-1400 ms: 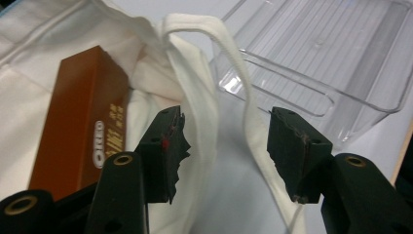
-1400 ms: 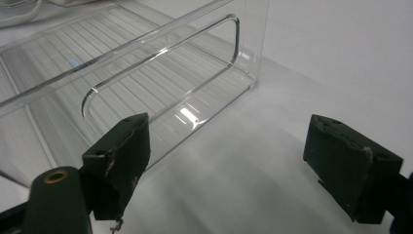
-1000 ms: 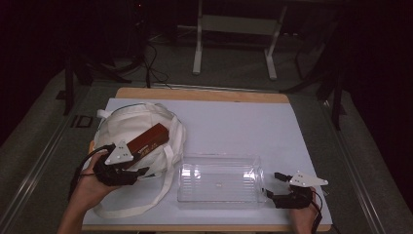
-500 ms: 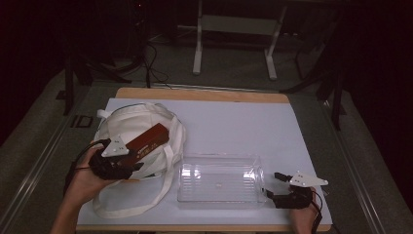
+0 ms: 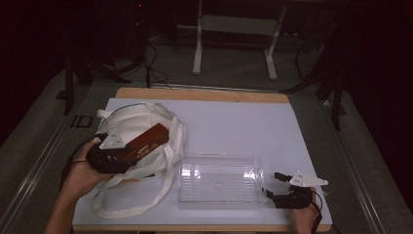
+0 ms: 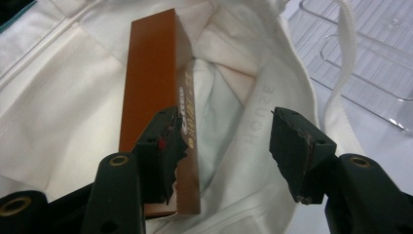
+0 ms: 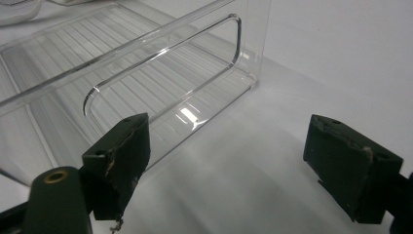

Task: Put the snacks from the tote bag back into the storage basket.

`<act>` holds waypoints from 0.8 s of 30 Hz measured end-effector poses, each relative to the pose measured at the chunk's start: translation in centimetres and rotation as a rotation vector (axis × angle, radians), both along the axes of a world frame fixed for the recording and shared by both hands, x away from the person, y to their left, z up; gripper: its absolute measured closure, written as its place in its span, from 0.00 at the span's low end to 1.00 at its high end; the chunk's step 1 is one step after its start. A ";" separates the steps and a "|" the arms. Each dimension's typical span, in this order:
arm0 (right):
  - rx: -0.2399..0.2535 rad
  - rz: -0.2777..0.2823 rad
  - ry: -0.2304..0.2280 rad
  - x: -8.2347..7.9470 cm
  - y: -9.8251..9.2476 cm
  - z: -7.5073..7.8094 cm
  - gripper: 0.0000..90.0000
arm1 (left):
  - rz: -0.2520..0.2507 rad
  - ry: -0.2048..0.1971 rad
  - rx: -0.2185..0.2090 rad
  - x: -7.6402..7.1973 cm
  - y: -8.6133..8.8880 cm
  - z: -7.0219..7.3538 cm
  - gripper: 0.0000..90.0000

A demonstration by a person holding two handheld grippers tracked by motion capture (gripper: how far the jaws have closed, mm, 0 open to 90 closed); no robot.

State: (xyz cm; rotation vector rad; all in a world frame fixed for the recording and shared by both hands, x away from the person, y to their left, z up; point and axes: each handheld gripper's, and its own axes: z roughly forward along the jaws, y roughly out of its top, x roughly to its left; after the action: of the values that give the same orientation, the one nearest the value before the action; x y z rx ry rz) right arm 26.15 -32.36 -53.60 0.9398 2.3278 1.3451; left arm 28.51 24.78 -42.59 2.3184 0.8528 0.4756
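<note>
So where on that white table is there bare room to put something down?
The far half of the table, beyond the clear bin and right of the white tote bag, is bare. So is the bin's inside. The near-left corner is crowded with the bag, its straps and the brown box.

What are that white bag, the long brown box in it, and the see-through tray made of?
White bag: looks like soft woven cotton cloth, matte, since it folds and creases. Brown box: probably glossy printed card, with sharp edges and gold lettering on its side. Clear tray: seemingly hard transparent plastic, ribbed on the bottom and catching bright reflections.
</note>
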 end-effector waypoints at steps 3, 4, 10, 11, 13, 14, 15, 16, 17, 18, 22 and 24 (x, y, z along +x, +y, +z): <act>0.001 0.001 0.000 0.0 0.0 0.0 0.19 | 0.006 0.006 0.000 0.3 0.3 -0.1 0.50; 0.002 0.000 0.000 0.0 0.0 0.0 0.19 | 0.008 0.008 0.003 0.3 0.4 -0.1 0.50; 0.002 0.001 -0.001 0.0 0.0 0.0 0.19 | 0.022 0.022 0.002 0.9 0.9 -0.1 0.50; 0.002 0.001 -0.001 0.0 0.0 0.0 0.19 | 0.024 0.022 0.006 1.0 1.0 -0.1 0.50; 0.003 0.001 -0.003 0.0 0.0 0.0 0.19 | 0.030 0.028 0.005 1.1 1.2 -0.2 0.50; 0.003 0.001 -0.003 0.0 0.0 0.0 0.19 | 0.031 0.029 0.006 1.2 1.2 -0.2 0.50; 0.004 0.001 -0.004 0.0 -0.1 0.0 0.19 | 0.035 0.034 0.002 1.3 1.2 -0.2 0.50; 0.004 0.001 -0.005 0.0 -0.1 0.0 0.19 | 0.036 0.037 0.005 1.4 1.3 -0.3 0.49; 0.004 0.000 -0.004 0.0 -0.1 0.0 0.19 | 0.036 0.039 0.009 1.5 1.3 -0.3 0.49; 0.003 0.000 -0.004 0.0 0.0 0.0 0.19 | 0.041 0.041 0.009 1.6 1.3 -0.4 0.49; 0.004 -0.002 -0.005 0.0 0.0 0.0 0.19 | 0.051 0.058 0.010 2.1 1.4 -0.7 0.49; 0.004 -0.002 -0.003 0.0 -0.1 0.0 0.19 | 0.055 0.062 0.016 2.3 1.5 -0.8 0.49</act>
State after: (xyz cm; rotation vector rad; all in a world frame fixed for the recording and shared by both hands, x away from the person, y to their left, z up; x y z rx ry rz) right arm 26.14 -32.42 -53.59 0.9401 2.3224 1.3494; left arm 30.81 26.24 -43.41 2.3408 0.9473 0.4369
